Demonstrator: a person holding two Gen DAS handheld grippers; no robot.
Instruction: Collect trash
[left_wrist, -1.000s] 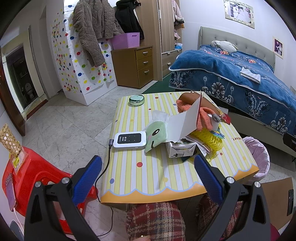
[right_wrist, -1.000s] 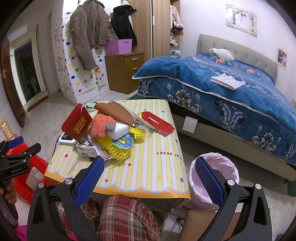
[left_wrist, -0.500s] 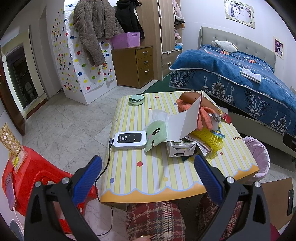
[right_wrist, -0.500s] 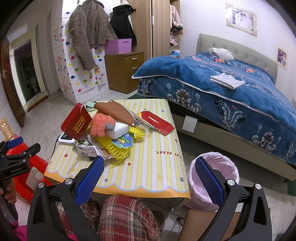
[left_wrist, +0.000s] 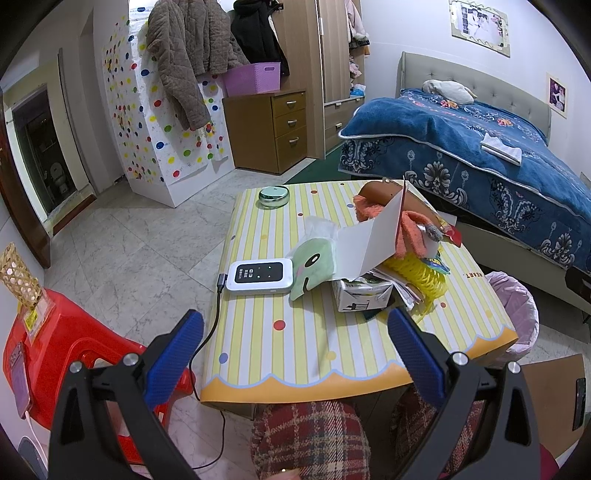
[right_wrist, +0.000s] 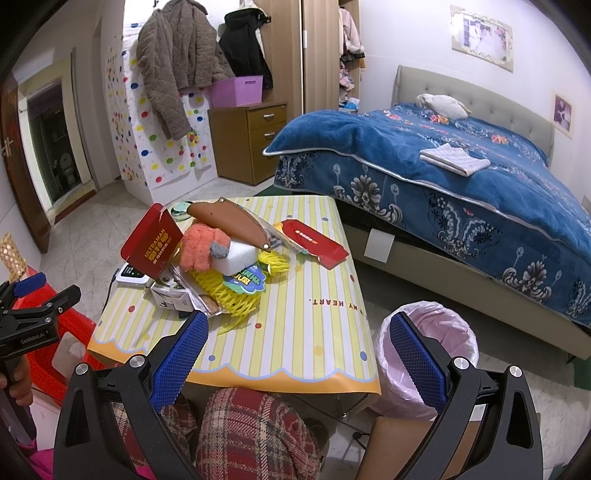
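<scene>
On the table (right_wrist: 303, 295) at 11 o'clock, the trash pile (right_wrist: 221, 258) sits untouched; both grippers' fingers (left_wrist: 173, 350) (right_wrist: 181, 354) gape wide, empty; bin (right_wrist: 424, 354) awaits everything.

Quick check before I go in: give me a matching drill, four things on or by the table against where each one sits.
Things:
1. bin
2. tin
3. router
4. red card

Places:
A. table's far left corner
B. floor, right of the table
C. flat on the table, right of the pile
D. left of the green plush, cable plugged in

Pairs: 1-B, 2-A, 3-D, 4-C
</scene>
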